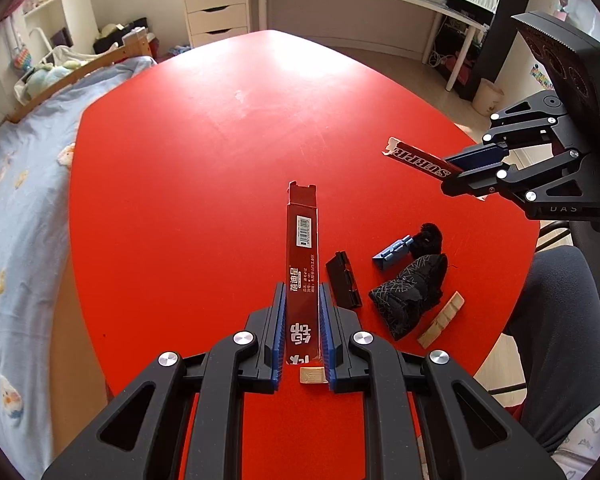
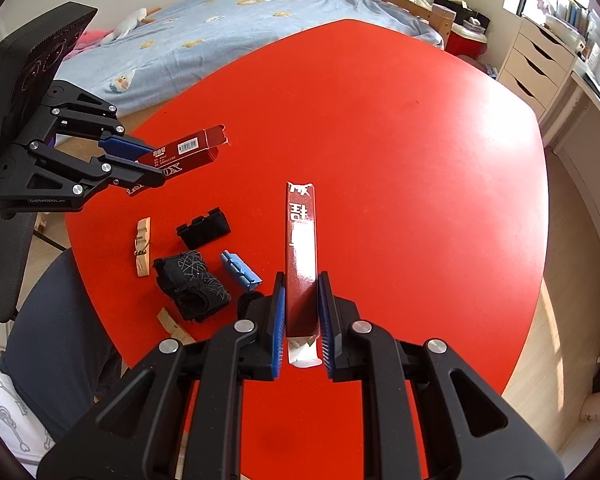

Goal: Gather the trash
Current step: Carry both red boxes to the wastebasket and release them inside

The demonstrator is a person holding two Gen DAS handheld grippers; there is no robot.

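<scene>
Red carton halves (image 1: 302,264) (image 2: 301,256) between both grippers' (image 1: 302,332) (image 2: 301,320) closed fingers.

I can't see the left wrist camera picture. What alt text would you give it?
The left gripper is shut on a long dark red box with a barcode, held out above a red table. To the right, the right gripper is shut on a red torn box piece, and below it a black glove, a small blue part and a black part lie on the table.
</scene>
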